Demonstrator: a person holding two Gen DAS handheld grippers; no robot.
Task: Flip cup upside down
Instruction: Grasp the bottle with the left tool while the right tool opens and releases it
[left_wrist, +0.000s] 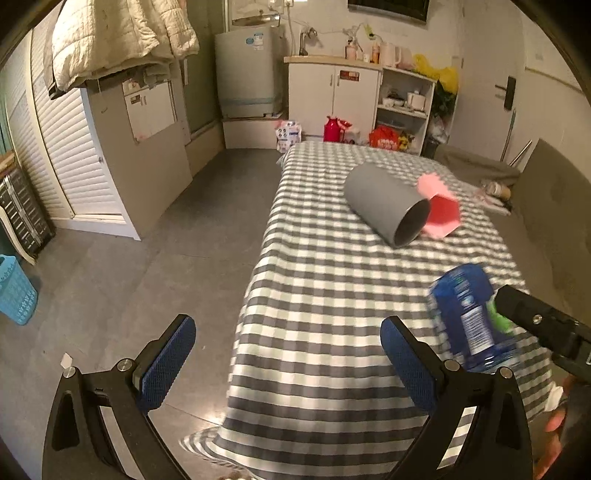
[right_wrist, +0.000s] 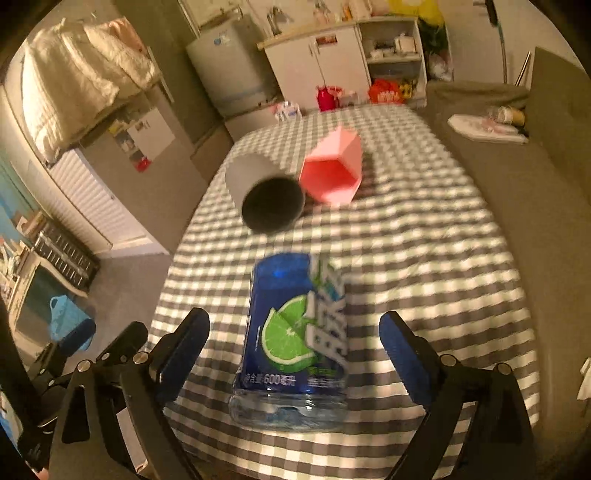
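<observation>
A grey cup (left_wrist: 384, 203) lies on its side on the checked tablecloth (left_wrist: 332, 280), its mouth toward the near right. Touching its rim is a pink cup (left_wrist: 441, 216), also tipped over. In the right wrist view the grey cup (right_wrist: 266, 192) and pink cup (right_wrist: 332, 173) both show their open mouths. A blue lime-label bottle (right_wrist: 291, 332) sits between the fingers of my right gripper (right_wrist: 295, 323), which is open with a gap on each side. My left gripper (left_wrist: 288, 326) is open and empty, hanging over the table's left edge, short of the cups.
The table's left edge (left_wrist: 255, 266) drops to grey floor. A grey cushioned seat (right_wrist: 517, 192) runs along the right side. A blue basket (left_wrist: 14, 291) stands on the floor at the far left. White cabinets (left_wrist: 332, 96) are beyond the table's far end.
</observation>
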